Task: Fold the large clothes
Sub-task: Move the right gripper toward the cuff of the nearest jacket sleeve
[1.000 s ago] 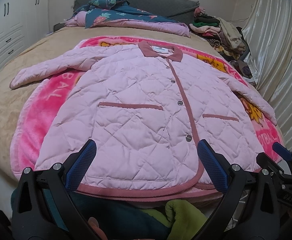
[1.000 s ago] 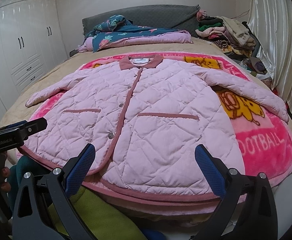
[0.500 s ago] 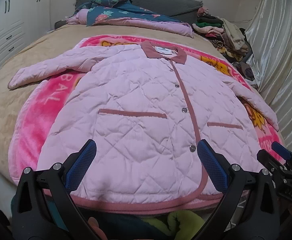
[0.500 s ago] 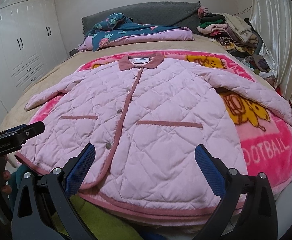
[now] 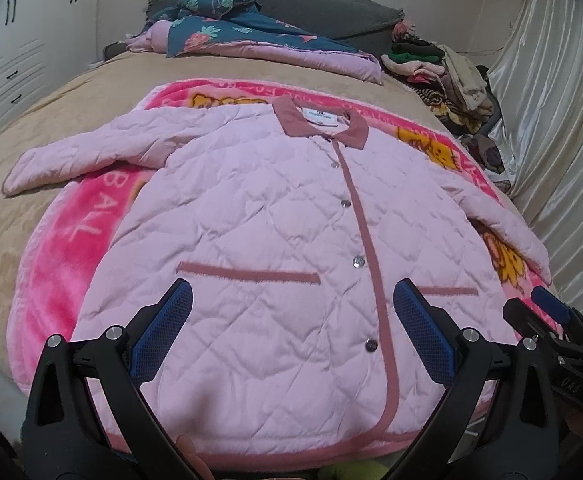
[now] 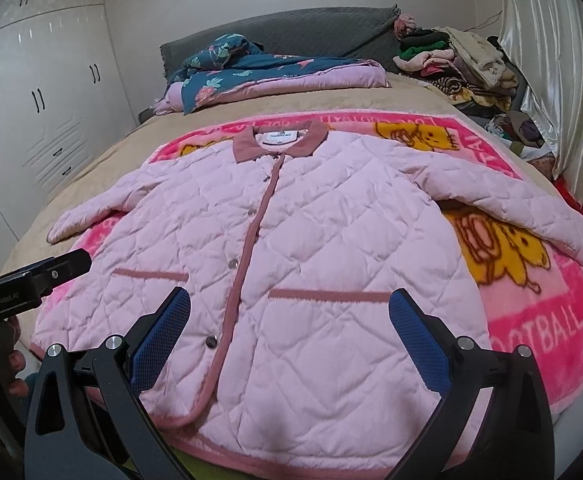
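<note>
A pink quilted jacket [image 5: 259, 216] with a dusty-rose collar, snaps and pocket trim lies flat, front up, sleeves spread, on a pink cartoon blanket [image 5: 63, 240]. It also shows in the right wrist view [image 6: 331, 240]. My left gripper [image 5: 291, 324] is open and empty, hovering over the jacket's lower left half near the hem. My right gripper [image 6: 289, 324] is open and empty over the lower right half. The right gripper shows at the left view's right edge [image 5: 547, 312]; the left gripper shows at the right view's left edge [image 6: 51, 272].
The blanket [image 6: 531, 320] lies on a beige bed [image 5: 31, 128]. A floral quilt [image 5: 251, 32] sits at the grey headboard. A pile of clothes [image 6: 459, 68] is at the back right by a white curtain [image 6: 551, 60]. White wardrobes [image 6: 31, 112] stand at the left.
Both grippers have moved forward and up over the jacket's hem; the clothes below the bed edge have nearly dropped out of view. Both stay open. The jacket has not moved.
</note>
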`<control>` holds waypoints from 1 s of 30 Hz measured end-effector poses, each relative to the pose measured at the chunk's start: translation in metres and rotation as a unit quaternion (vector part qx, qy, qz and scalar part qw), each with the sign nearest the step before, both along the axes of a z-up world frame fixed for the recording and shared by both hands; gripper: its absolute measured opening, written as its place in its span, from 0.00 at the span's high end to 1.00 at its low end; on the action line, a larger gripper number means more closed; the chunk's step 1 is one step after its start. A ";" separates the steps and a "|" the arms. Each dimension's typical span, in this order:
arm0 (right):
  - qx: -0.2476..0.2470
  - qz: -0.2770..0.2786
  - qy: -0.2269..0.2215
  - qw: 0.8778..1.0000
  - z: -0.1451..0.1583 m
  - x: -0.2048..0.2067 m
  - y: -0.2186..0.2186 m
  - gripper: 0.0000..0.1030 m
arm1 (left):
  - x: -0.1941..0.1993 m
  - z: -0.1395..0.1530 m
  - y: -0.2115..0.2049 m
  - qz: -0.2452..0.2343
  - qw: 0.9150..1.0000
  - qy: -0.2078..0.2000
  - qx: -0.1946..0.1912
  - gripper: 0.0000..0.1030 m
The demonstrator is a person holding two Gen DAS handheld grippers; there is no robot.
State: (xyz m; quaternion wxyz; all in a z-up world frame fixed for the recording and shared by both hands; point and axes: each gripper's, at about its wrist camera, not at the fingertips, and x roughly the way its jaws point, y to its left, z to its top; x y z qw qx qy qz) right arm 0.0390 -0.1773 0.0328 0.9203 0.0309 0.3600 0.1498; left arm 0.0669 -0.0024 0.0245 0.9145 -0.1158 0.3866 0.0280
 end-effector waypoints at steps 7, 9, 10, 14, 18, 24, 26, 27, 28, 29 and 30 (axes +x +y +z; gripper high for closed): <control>0.012 -0.004 -0.016 1.000 0.014 0.022 -0.003 0.04 | 0.026 0.011 -0.002 -0.005 1.000 -0.004 -0.004 0.08; 0.012 -0.009 -0.022 1.000 0.017 0.028 -0.005 0.04 | 0.034 0.015 -0.003 -0.004 1.000 -0.007 0.002 0.08; 0.013 -0.011 -0.025 1.000 0.019 0.032 -0.007 0.04 | 0.038 0.018 -0.005 -0.002 1.000 -0.012 0.010 0.08; 0.018 -0.027 -0.037 0.999 0.028 0.045 -0.016 0.04 | 0.054 0.023 -0.007 -0.007 1.000 -0.010 0.007 0.08; 0.031 -0.042 -0.046 0.998 0.036 0.060 -0.029 0.04 | 0.070 0.027 -0.011 -0.012 1.000 -0.008 0.005 0.08; 0.043 -0.061 -0.045 0.996 0.040 0.081 -0.044 0.04 | 0.093 0.034 -0.018 -0.030 0.999 -0.015 -0.023 0.08; 0.041 -0.068 -0.044 0.996 0.041 0.087 -0.049 0.04 | 0.101 0.035 -0.021 -0.033 0.999 -0.016 -0.026 0.08; 0.040 -0.070 -0.043 0.996 0.041 0.091 -0.051 0.04 | 0.106 0.036 -0.023 -0.033 0.999 -0.016 -0.027 0.08; 0.042 -0.073 -0.043 0.996 0.041 0.094 -0.054 0.04 | 0.110 0.036 -0.024 -0.034 0.999 -0.017 -0.028 0.08; 0.040 -0.075 -0.044 0.995 0.041 0.097 -0.055 0.04 | 0.114 0.038 -0.025 -0.035 0.999 -0.017 -0.029 0.08; 0.039 -0.079 -0.044 0.995 0.041 0.100 -0.056 0.04 | 0.119 0.039 -0.027 -0.036 0.999 -0.017 -0.031 0.08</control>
